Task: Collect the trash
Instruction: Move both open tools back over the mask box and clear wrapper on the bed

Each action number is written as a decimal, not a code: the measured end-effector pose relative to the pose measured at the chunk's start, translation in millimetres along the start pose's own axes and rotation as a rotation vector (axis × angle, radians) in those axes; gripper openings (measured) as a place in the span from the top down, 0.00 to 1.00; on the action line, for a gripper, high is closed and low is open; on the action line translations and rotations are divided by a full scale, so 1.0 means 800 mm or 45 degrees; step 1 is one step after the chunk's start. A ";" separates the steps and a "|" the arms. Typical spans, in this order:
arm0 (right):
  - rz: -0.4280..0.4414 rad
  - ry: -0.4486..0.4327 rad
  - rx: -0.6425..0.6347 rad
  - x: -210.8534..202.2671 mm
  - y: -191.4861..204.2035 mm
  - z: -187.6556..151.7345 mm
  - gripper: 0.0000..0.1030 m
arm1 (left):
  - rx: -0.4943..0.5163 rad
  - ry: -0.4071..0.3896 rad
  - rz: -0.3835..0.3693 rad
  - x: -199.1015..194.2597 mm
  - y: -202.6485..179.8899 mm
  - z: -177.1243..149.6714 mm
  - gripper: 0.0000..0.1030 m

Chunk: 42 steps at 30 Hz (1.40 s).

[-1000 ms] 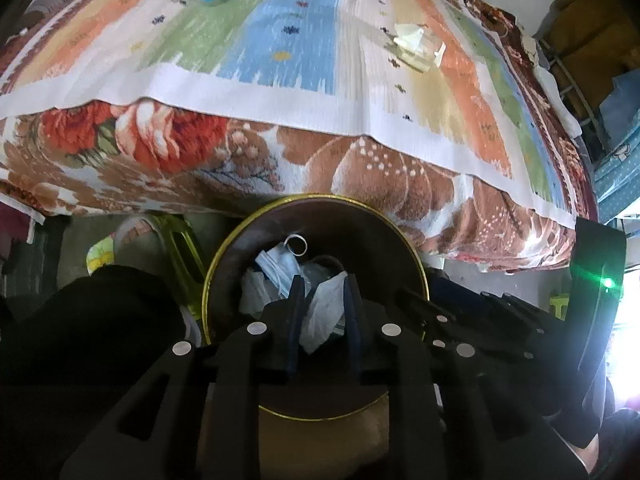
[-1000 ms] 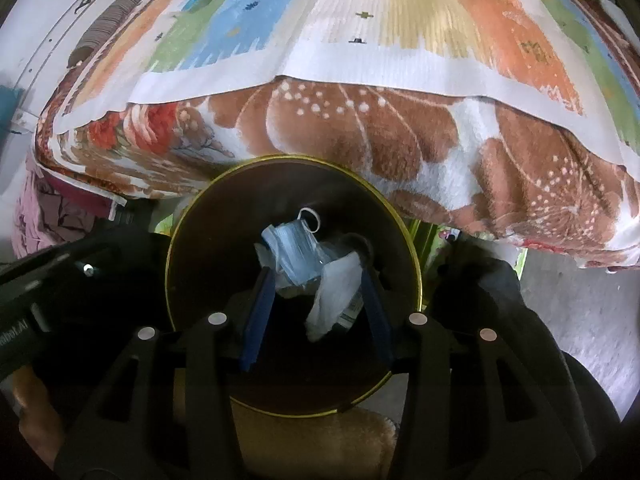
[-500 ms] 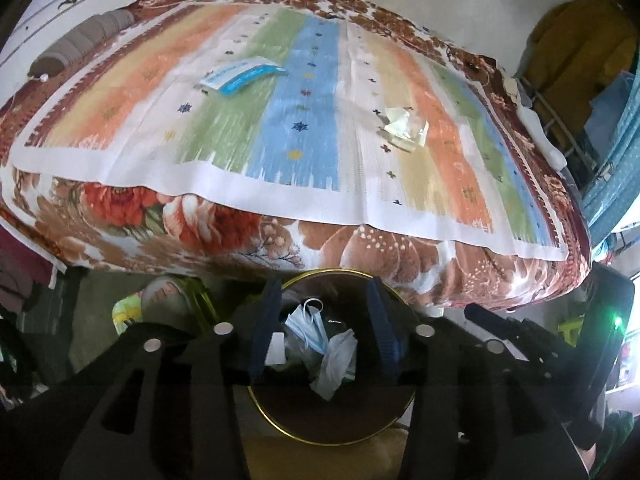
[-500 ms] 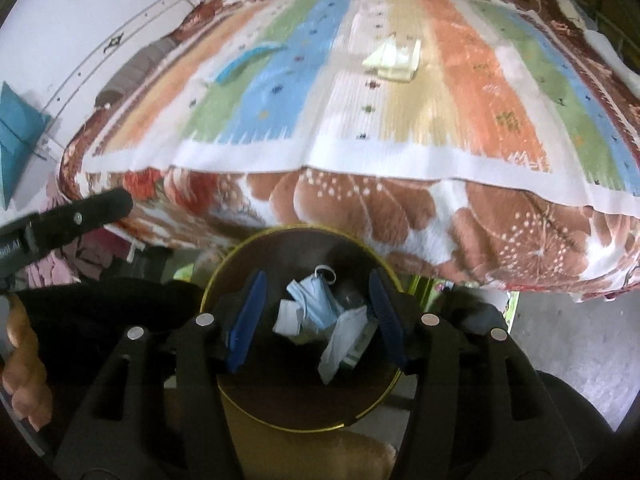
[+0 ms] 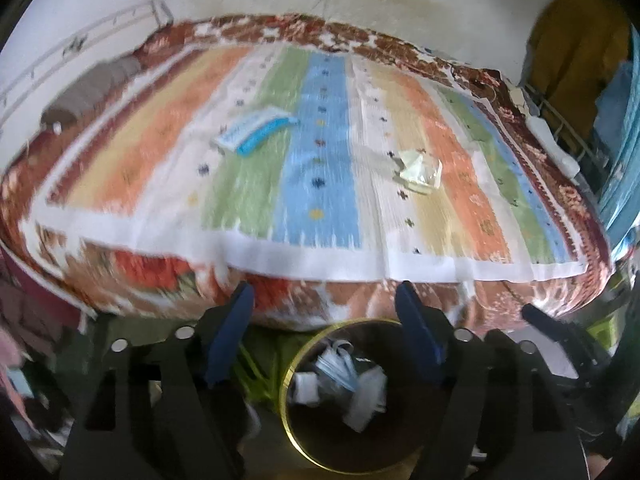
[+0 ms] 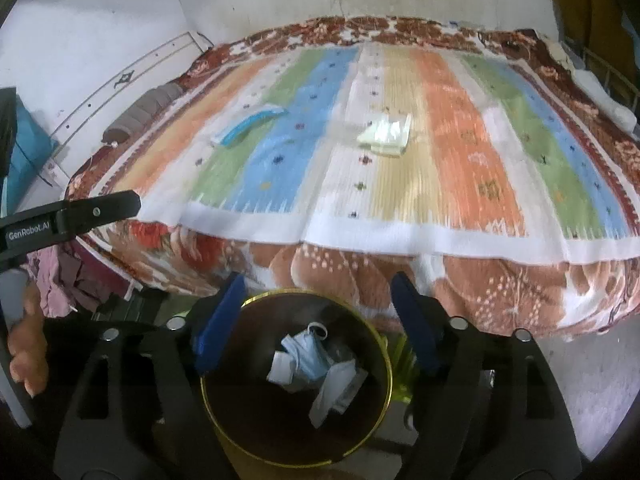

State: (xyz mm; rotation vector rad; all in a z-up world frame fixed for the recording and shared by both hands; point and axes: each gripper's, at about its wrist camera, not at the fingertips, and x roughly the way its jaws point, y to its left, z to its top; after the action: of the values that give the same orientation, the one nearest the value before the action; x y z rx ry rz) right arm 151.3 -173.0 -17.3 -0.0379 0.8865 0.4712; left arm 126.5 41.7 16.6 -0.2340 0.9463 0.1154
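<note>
A brown bin with a gold rim (image 5: 288, 376) (image 6: 384, 344) stands on the floor at the foot of the bed. It holds a blue face mask (image 6: 306, 354) and white tissues (image 5: 364, 400). My left gripper (image 5: 324, 304) is open and empty above the bin. My right gripper (image 6: 316, 296) is open and empty above it too. On the striped bedspread (image 5: 320, 140) lie a blue and white wrapper (image 5: 254, 132) (image 6: 248, 122) at the left and a crumpled pale clear wrapper (image 5: 418, 166) (image 6: 386, 134) nearer the middle.
The bed fills the view ahead, its floral blanket (image 6: 340, 268) hanging over the near edge. A brown bolster (image 6: 140, 112) lies at the bed's left side. Clothes (image 6: 68, 272) are piled on the floor at the left. A rack with cloths (image 5: 568, 120) stands at the right.
Both grippers have risen away from the bin and opened wide. The tissue the left gripper held now lies in the bin. More of the bed has come into view.
</note>
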 end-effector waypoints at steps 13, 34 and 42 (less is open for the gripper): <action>-0.049 -0.132 -0.073 -0.001 0.004 0.038 0.09 | 0.012 -0.041 0.140 0.024 0.027 0.060 0.06; -0.072 -0.065 -0.023 0.070 -0.024 0.097 0.09 | 0.085 0.029 0.281 0.117 0.070 0.119 0.06; -0.118 -0.023 0.021 0.119 -0.047 0.118 0.09 | 0.125 0.042 0.297 0.154 0.082 0.133 0.06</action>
State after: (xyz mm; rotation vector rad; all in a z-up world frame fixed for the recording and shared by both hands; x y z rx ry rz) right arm 287.5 -149.4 -34.8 -0.0595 0.8673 0.3775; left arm 269.1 131.2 -33.2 -0.0342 1.0076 0.2797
